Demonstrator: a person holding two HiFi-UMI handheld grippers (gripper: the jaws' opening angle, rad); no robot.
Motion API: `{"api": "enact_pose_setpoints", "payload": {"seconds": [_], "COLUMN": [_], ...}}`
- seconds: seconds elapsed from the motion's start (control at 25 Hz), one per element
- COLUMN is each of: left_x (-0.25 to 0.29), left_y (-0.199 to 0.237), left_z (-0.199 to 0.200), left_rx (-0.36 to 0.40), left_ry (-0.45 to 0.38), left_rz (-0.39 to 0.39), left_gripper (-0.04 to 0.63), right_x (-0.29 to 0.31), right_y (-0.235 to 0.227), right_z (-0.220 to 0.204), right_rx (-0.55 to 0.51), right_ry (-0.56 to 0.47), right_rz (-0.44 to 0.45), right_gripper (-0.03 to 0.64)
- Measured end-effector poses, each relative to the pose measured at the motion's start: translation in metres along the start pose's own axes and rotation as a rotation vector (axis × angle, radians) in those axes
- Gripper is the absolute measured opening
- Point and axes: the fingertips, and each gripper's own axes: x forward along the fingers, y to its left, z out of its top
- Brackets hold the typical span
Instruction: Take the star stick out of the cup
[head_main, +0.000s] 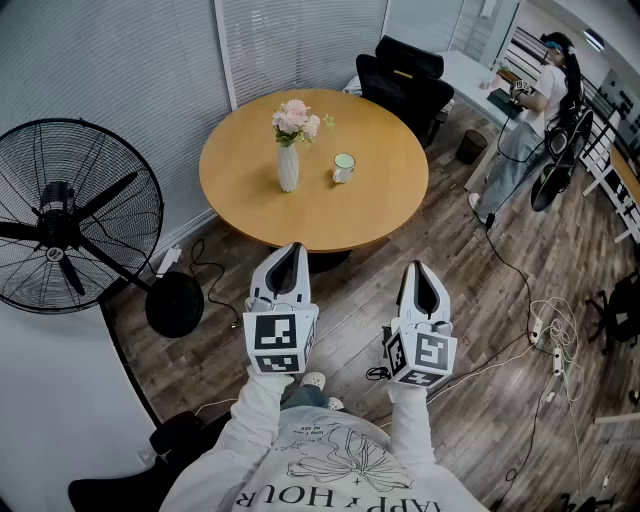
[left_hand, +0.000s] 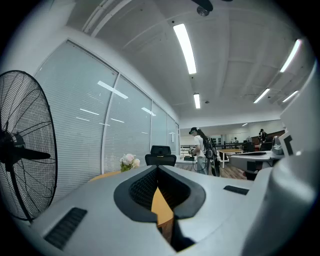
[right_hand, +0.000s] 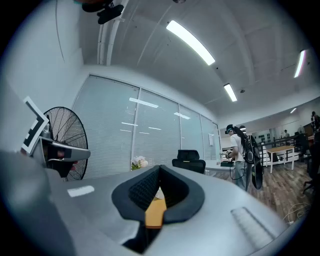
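A white cup (head_main: 343, 167) with a green rim stands on the round wooden table (head_main: 380, 200), to the right of a white vase of pink flowers (head_main: 288, 150). No star stick can be made out in the cup from this distance. Both grippers are held level in front of the person, over the floor and short of the table's near edge. The left gripper (head_main: 290, 252) is shut with nothing in it, its tips meeting in the left gripper view (left_hand: 158, 168). The right gripper (head_main: 420, 270) is also shut and empty (right_hand: 160, 167). In the right gripper view, part of the cup (right_hand: 159, 194) shows between the jaws.
A big black floor fan (head_main: 60, 215) stands at the left. Black office chairs (head_main: 405, 75) are behind the table. A person (head_main: 545, 90) stands at a desk at the far right. Cables and a power strip (head_main: 556, 352) lie on the wooden floor at the right.
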Motion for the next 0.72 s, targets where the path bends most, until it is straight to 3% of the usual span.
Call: {"api": "enact_pose_setpoints", "payload": {"seconds": [0.72], "left_x": [0.015], "left_y": [0.010], "left_z": [-0.005], "left_rx": [-0.008], "left_ry": [0.008], "left_rz": [-0.012], "left_gripper": [0.007], "right_x": [0.013], "right_y": [0.003], "right_z": [-0.005], "right_rx": [0.028], "right_ry": [0.009], "right_rz": [-0.006], "right_gripper": [0.009]}}
